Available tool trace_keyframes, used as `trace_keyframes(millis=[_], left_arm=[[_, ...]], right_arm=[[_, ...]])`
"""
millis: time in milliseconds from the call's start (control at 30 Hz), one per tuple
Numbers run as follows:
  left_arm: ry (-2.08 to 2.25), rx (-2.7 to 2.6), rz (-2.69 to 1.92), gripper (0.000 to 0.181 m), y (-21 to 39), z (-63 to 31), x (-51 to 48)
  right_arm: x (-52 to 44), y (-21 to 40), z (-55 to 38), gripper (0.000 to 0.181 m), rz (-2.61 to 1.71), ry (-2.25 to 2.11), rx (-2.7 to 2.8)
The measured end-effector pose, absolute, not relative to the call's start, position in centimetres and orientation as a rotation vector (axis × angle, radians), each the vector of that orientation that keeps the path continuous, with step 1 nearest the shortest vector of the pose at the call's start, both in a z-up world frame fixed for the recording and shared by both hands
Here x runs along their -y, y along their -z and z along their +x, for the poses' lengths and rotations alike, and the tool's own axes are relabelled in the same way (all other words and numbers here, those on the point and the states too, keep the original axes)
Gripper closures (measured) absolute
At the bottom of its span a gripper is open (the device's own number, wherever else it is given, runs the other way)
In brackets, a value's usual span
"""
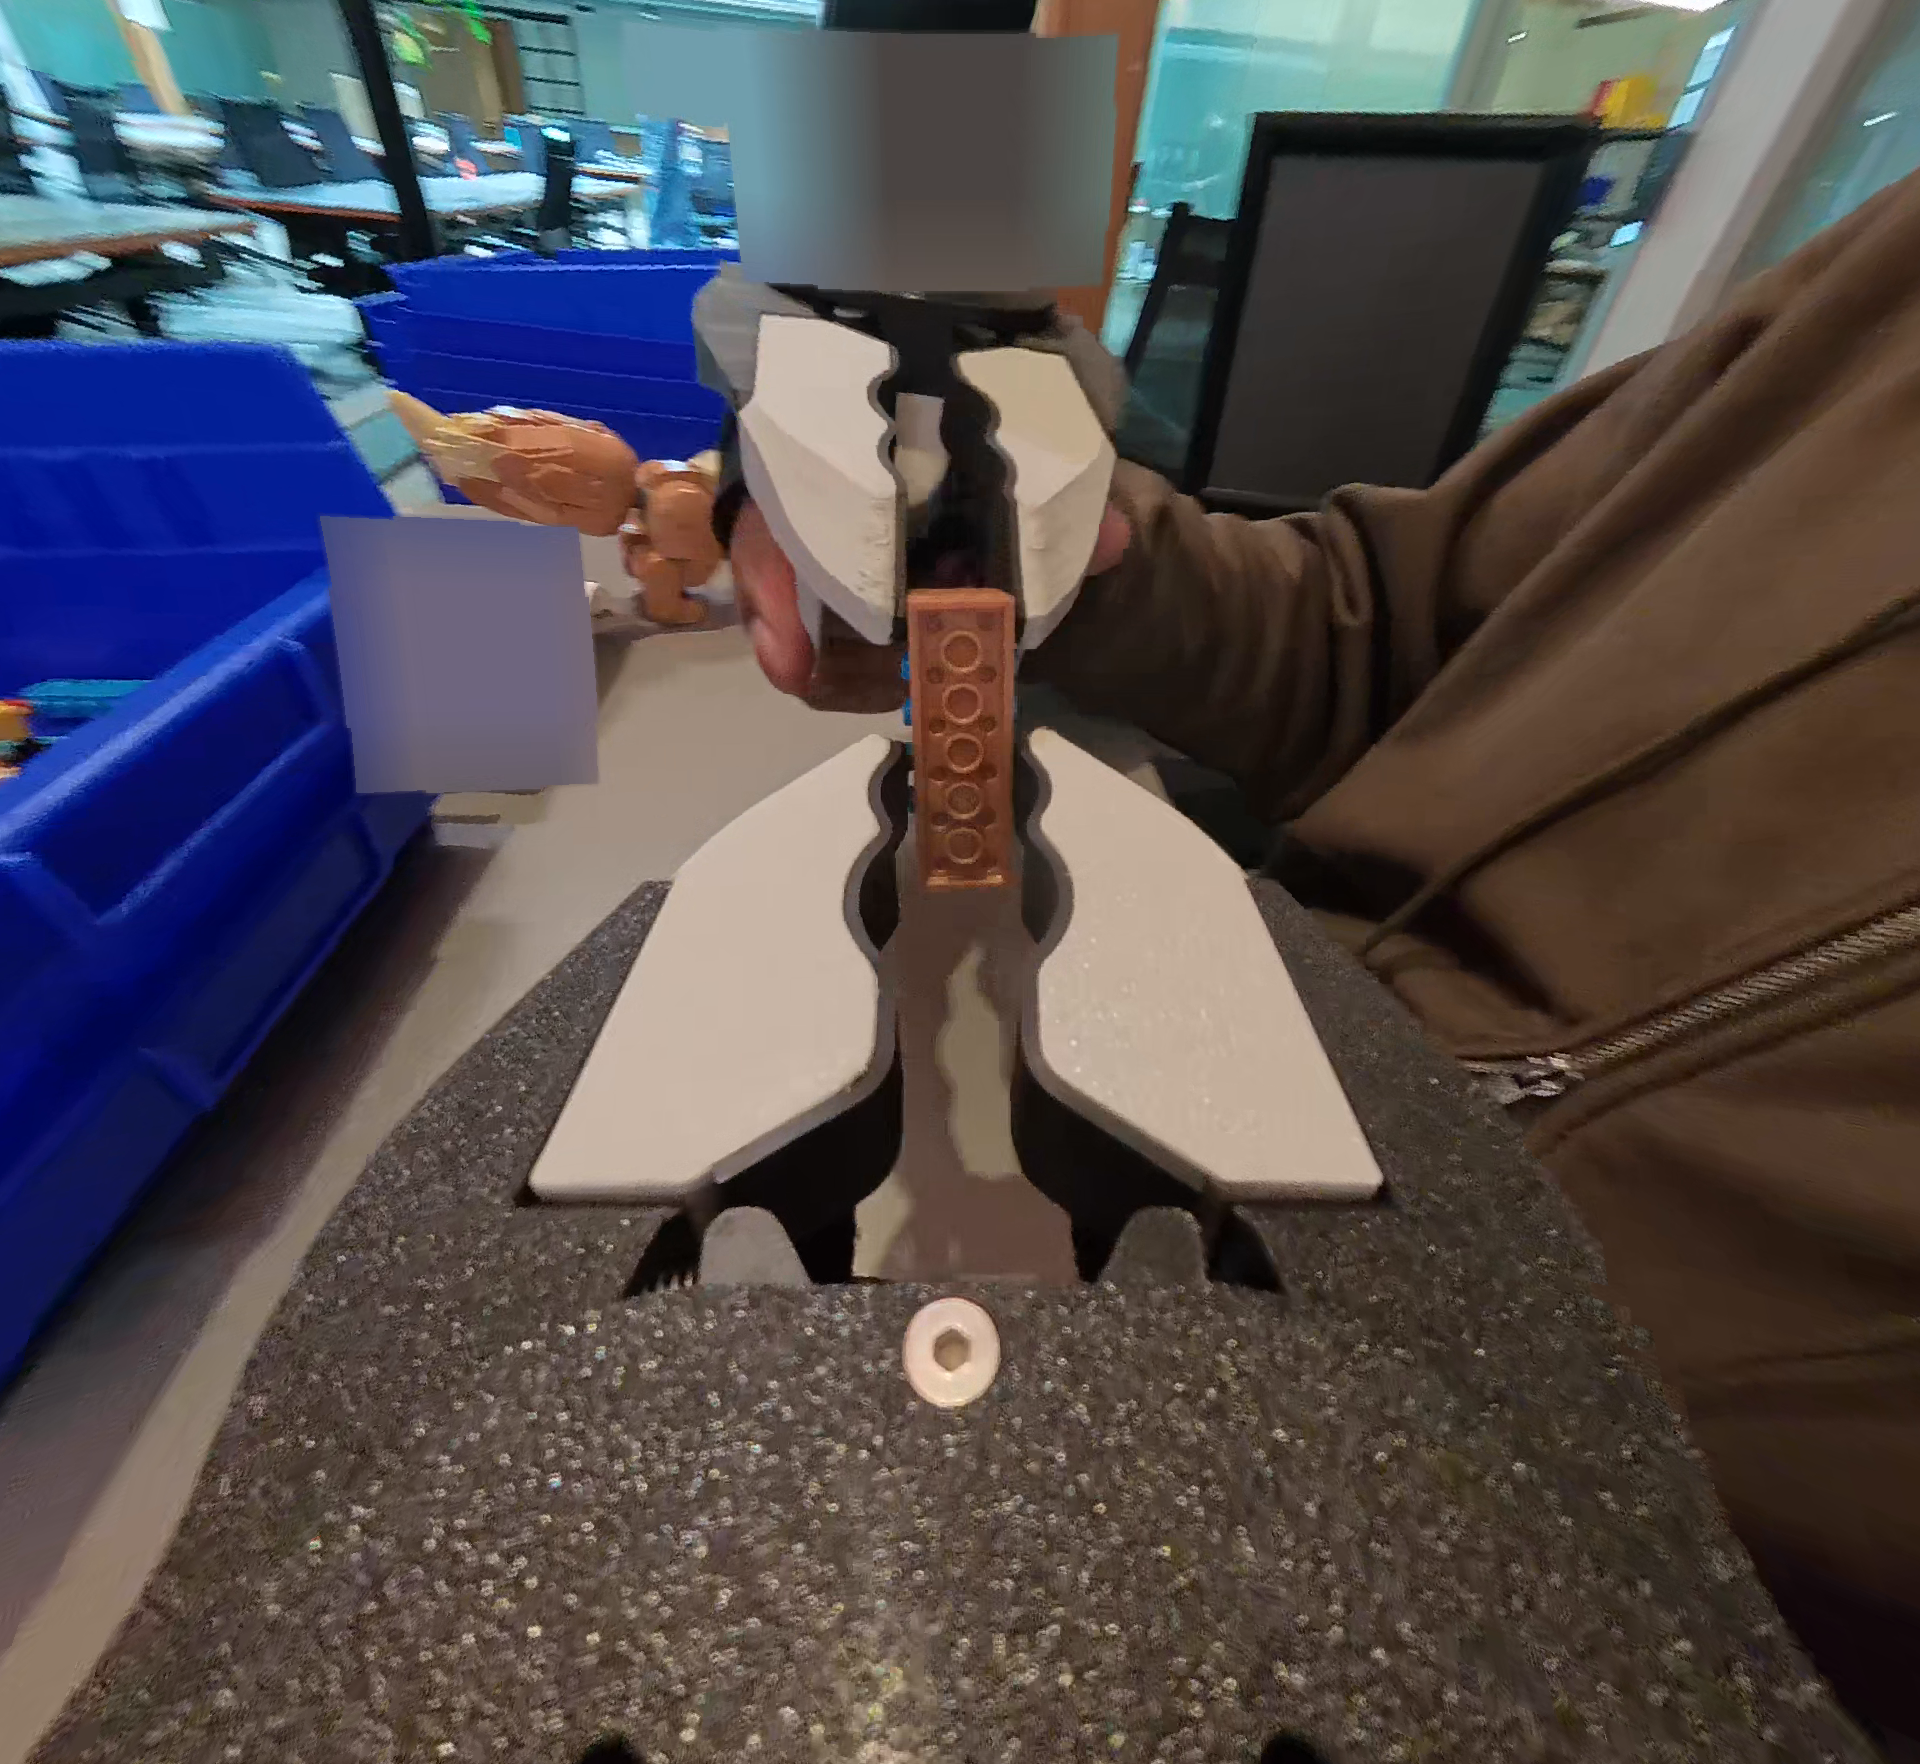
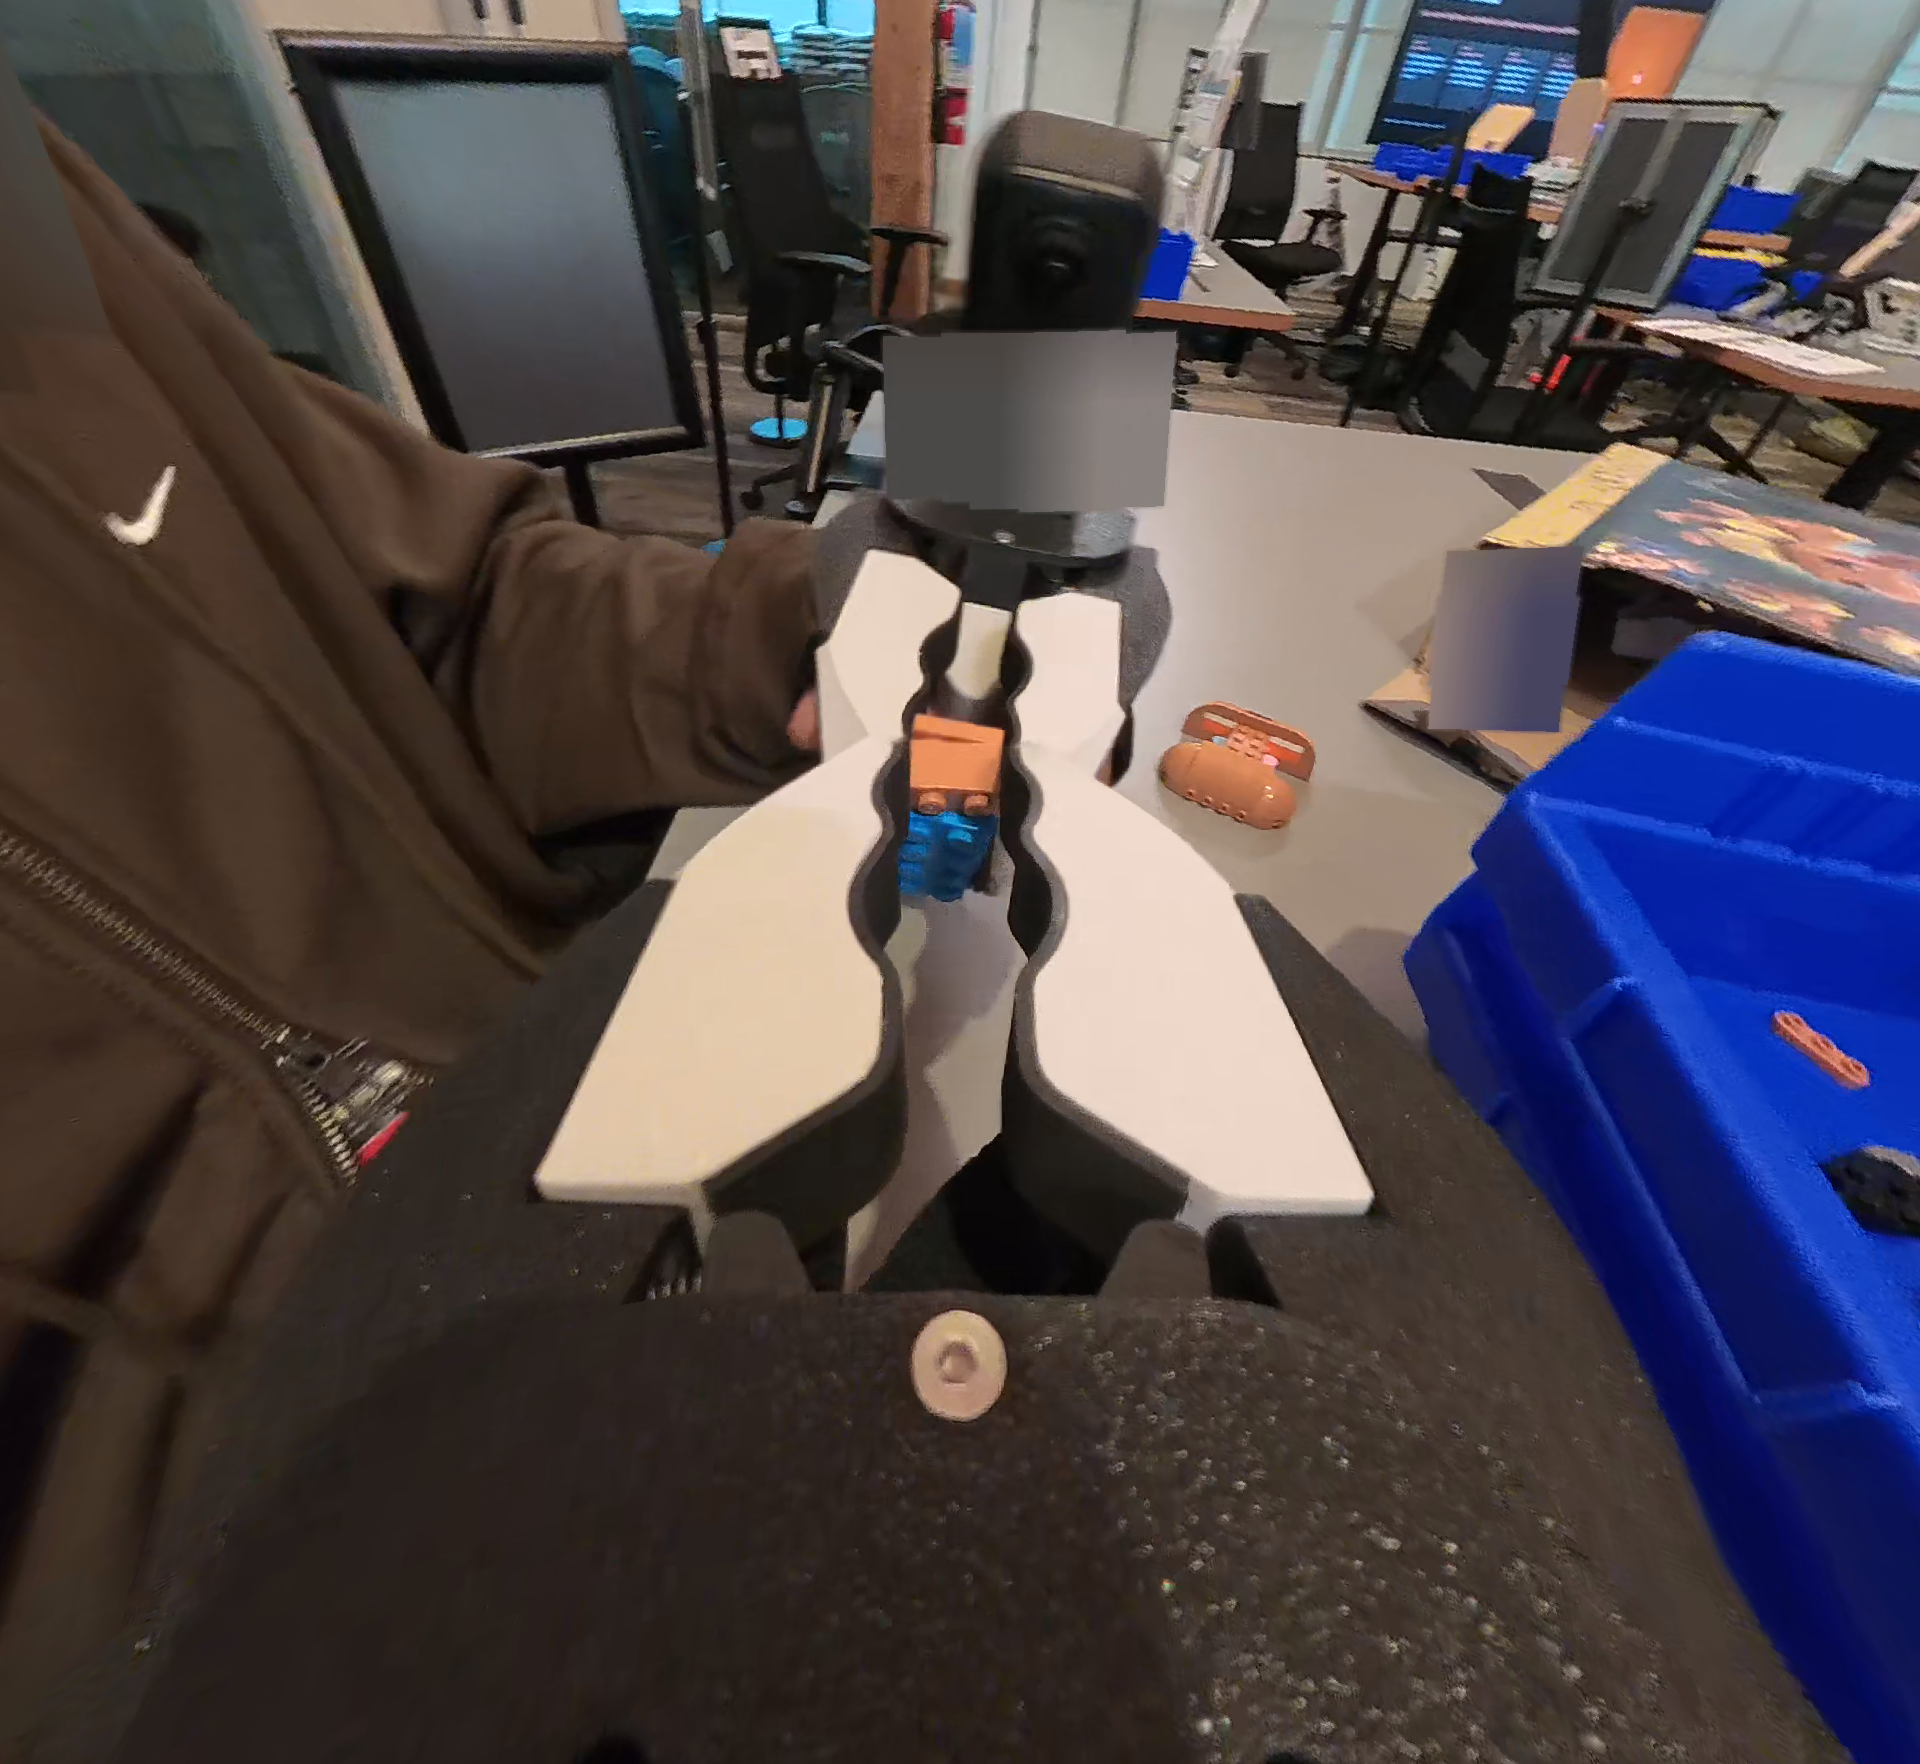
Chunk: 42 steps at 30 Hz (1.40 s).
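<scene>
Grey table (image 2: 1299, 571) carries everything. Blue bins (image 1: 156, 779) at 9 o'clock in left wrist view; in right wrist view a blue bin (image 2: 1662, 935) at 3 o'clock w/ a small tan piece (image 2: 1820, 1047) and a dark piece (image 2: 1881, 1184) inside. Flattened printed box (image 2: 1714, 561) lies at 2 o'clock on the table. Person in brown zip hoodie (image 1: 1558, 779) holds both tools, sleeve edges at 3 o'clock (left view) and 9 o'clock (right view).

Left gripper (image 1: 961, 810) and right gripper (image 2: 951, 821) face each other tip to tip, above the table. Right one also shows in the left view at 12 o'clock, the left one in the right view at 12 o'clock.

Tan brick plate (image 1: 961, 738) stands lengthwise between the left fingers (image 1: 769, 966), underside toward left cam; its far end reaches into the right fingers (image 1: 821, 467). Left fingers look clenched on it, though contact at the pads isn't fully visible. Blue brick piece (image 2: 940, 857) w/ a tan block (image 2: 956, 758) stacked on its far side sits between the right fingers' (image 2: 769, 966) tips, grasped.

Tan brick figure (image 1: 582, 488) on the table at 10 o'clock in left view. Rounded tan brick build (image 2: 1236, 769) on the table at 2 o'clock in right view, near the gripper tips, not touching.
</scene>
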<state>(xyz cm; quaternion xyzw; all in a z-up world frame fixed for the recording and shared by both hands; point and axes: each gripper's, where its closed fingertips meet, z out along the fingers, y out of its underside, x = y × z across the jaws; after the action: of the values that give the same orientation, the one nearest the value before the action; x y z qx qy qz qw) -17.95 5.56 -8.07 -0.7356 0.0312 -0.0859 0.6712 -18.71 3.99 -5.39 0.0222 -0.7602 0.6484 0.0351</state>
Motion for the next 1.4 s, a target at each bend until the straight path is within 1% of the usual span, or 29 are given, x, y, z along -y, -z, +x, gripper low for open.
trace_keyframes(millis=[133,233,367,433,500,600,633,667,800,867,1033,1133,1233,1333,1400], left_arm=[[0.36,-0.118,-1.63,0.162,7.9,-16.3,-5.3],[0.372,-0.115,-1.615,0.162,7.7,-16.2,-5.4],[0.348,-0.079,-1.548,0.162,6.7,-17.0,-5.1],[0.337,-0.045,-1.51,0.162,6.2,-17.6,-5.0],[0.336,0.008,-1.474,0.162,5.8,-18.4,-4.8],[0.338,0.102,-1.403,0.162,5.0,-20.0,-4.1],[0.339,0.136,-1.377,0.162,4.8,-20.5,-3.7],[0.342,0.169,-1.352,0.162,4.6,-21.1,-3.4],[0.399,0.256,-1.274,0.162,4.1,-22.2,-2.8],[0.406,0.278,-1.283,0.162,4.4,-22.4,-3.0],[0.376,0.296,-1.352,0.162,5.5,-22.4,-3.7],[0.385,0.292,-1.388,0.162,6.1,-22.2,-4.1],[0.402,0.296,-1.423,0.162,6.7,-22.0,-4.4],[0.429,0.29,-1.43,0.162,6.8,-21.7,-4.6],[0.433,0.292,-1.433,0.162,6.8,-21.7,-4.7]], right_arm=[[-4.6,5.3,-17.2,0.164,0.241,-1.982,2.33],[-4.8,5.2,-17.6,0.164,0.217,-1.951,2.319],[-5.3,3.5,-20.6,0.164,0.059,-1.928,2.197],[-5.9,2.0,-24.5,0.164,-0.123,-1.828,2.083],[-7.3,1.1,-29.7,0.163,-0.346,-1.628,1.98],[-8.3,1.4,-34.0,0.137,-0.485,-1.428,1.978],[-8.1,1.7,-34.0,0.133,-0.476,-1.425,1.994],[-7.7,1.8,-33.6,0.133,-0.444,-1.445,1.996],[-6.6,2.9,-29.8,0.137,-0.191,-1.462,1.931],[-5.9,3.8,-27.4,0.139,-0.014,-1.39,1.916],[-3.8,5.8,-23.2,0.137,0.318,-1.119,1.849],[-3.2,6.5,-23.3,0.135,0.352,-0.983,1.799],[-3.0,6.5,-23.3,0.135,0.363,-0.94,1.748],[-2.9,6.5,-23.2,0.145,0.38,-0.927,1.735],[-3.0,6.6,-23.1,0.145,0.386,-0.921,1.738]])
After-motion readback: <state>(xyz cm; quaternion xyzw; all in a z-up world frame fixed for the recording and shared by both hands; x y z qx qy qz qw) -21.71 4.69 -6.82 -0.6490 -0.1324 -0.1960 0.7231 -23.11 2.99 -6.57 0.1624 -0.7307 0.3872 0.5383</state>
